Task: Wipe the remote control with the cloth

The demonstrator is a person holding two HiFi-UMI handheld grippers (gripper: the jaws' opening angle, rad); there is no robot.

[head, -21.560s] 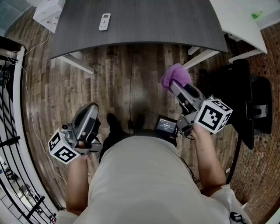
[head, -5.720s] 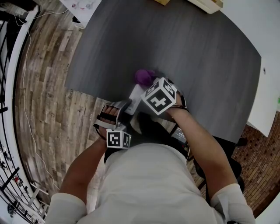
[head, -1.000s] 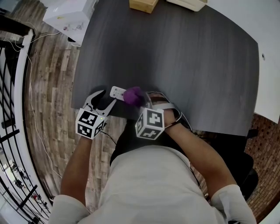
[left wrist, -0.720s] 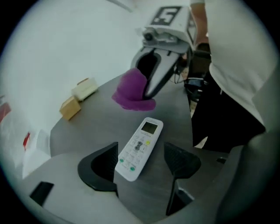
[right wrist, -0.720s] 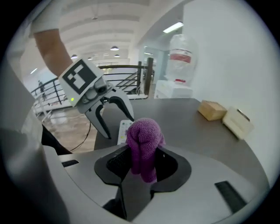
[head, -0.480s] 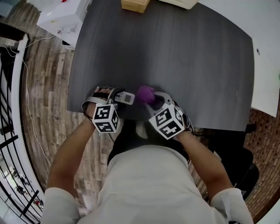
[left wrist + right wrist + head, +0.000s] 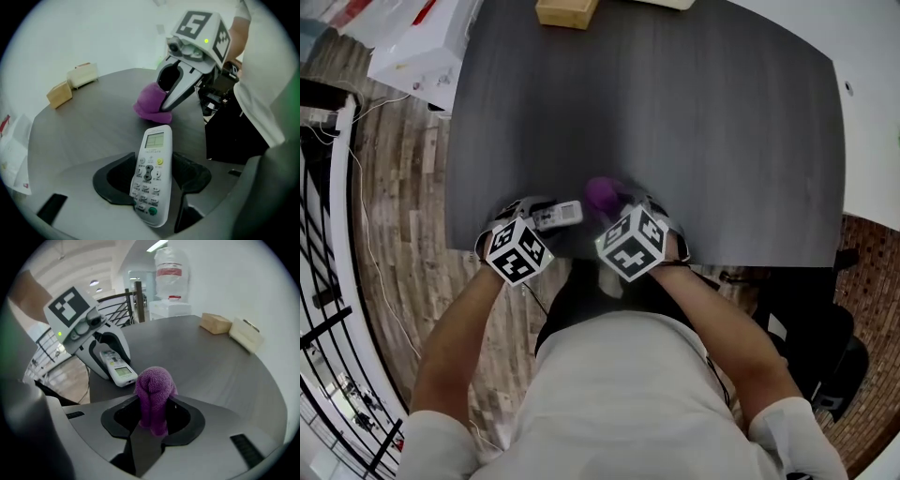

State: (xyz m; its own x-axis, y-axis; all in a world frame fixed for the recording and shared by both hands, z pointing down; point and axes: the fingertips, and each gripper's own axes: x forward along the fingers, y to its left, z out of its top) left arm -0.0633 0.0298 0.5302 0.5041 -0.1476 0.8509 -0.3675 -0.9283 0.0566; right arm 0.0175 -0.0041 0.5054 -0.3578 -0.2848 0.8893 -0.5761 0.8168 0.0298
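The white remote control (image 7: 560, 216) lies near the front edge of the dark table (image 7: 703, 122). My left gripper (image 7: 542, 217) has it lengthwise between its jaws, which are closing. In the left gripper view both pads touch the sides of the remote control (image 7: 151, 176). My right gripper (image 7: 616, 208) is shut on the bunched purple cloth (image 7: 601, 194), just right of the remote's screen end. In the right gripper view the cloth (image 7: 153, 397) stands up between the jaws, with the remote control (image 7: 117, 367) a short gap beyond it.
A wooden block (image 7: 565, 11) and a pale box sit at the table's far edge. A white carton (image 7: 417, 42) stands off the table's left corner. A black railing (image 7: 328, 234) runs along the left, over wooden floor.
My left gripper has come in from the left of the remote and now has it between its jaws. The right gripper with the cloth shifted slightly right, then back beside the remote.
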